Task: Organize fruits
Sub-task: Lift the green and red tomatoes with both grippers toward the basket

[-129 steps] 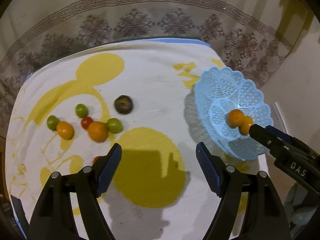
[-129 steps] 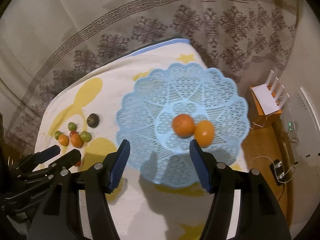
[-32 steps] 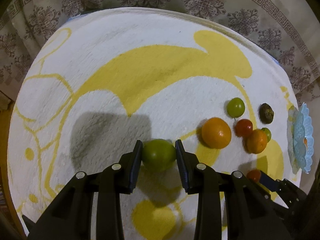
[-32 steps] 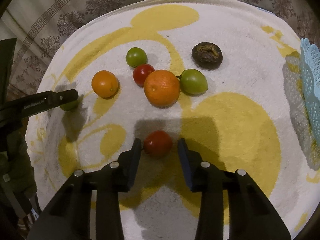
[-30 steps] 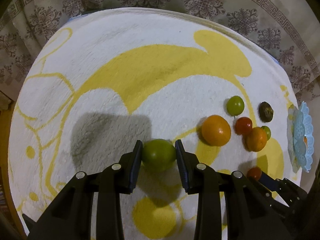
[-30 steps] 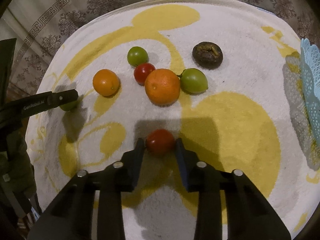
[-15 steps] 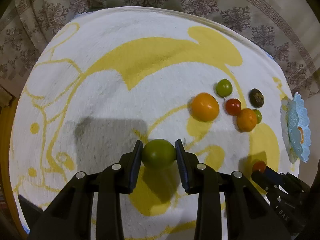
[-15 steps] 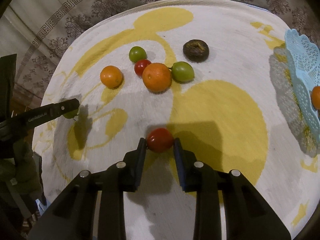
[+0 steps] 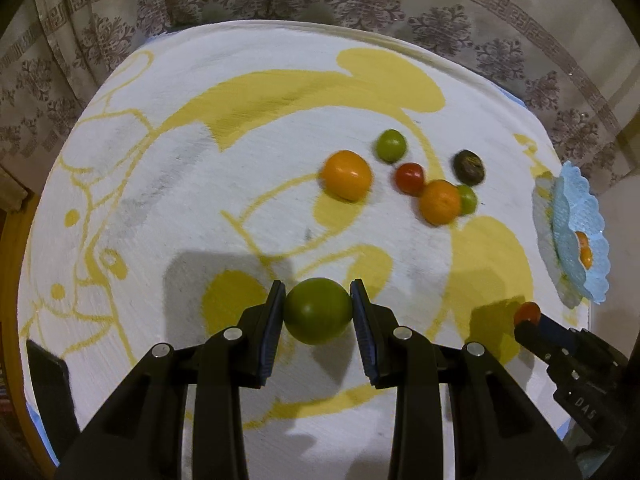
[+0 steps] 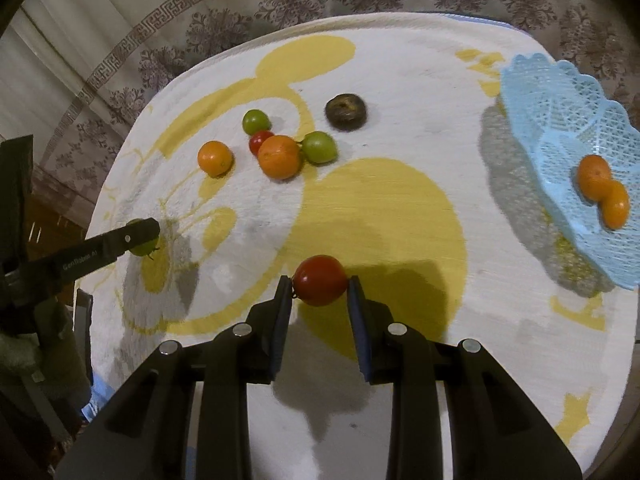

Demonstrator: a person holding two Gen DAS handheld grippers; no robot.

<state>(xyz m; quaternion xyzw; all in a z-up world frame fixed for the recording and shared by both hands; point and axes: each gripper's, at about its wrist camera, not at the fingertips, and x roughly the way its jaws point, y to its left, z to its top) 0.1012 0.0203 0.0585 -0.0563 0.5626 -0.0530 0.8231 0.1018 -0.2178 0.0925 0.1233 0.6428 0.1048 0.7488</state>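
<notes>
My left gripper (image 9: 318, 312) is shut on a green tomato (image 9: 318, 310) and holds it above the white and yellow cloth (image 9: 240, 160). My right gripper (image 10: 320, 282) is shut on a red tomato (image 10: 320, 280), also lifted; it also shows in the left wrist view (image 9: 527, 314). The blue lace basket (image 10: 560, 120) at the right holds two oranges (image 10: 602, 190). Loose on the cloth lie an orange (image 10: 279, 157), a smaller orange (image 10: 215, 158), two green tomatoes (image 10: 318, 146) (image 10: 256, 121), a red tomato (image 10: 260, 141) and a dark brown fruit (image 10: 345, 112).
The cloth covers a round table with a patterned brown undercloth (image 9: 360, 4) hanging at the far edge. The basket shows edge-on in the left wrist view (image 9: 576, 236) at the right rim of the table.
Both grippers closed on their fruits and have lifted and pulled back; the table looks farther away. The basket has come further into the right wrist view.
</notes>
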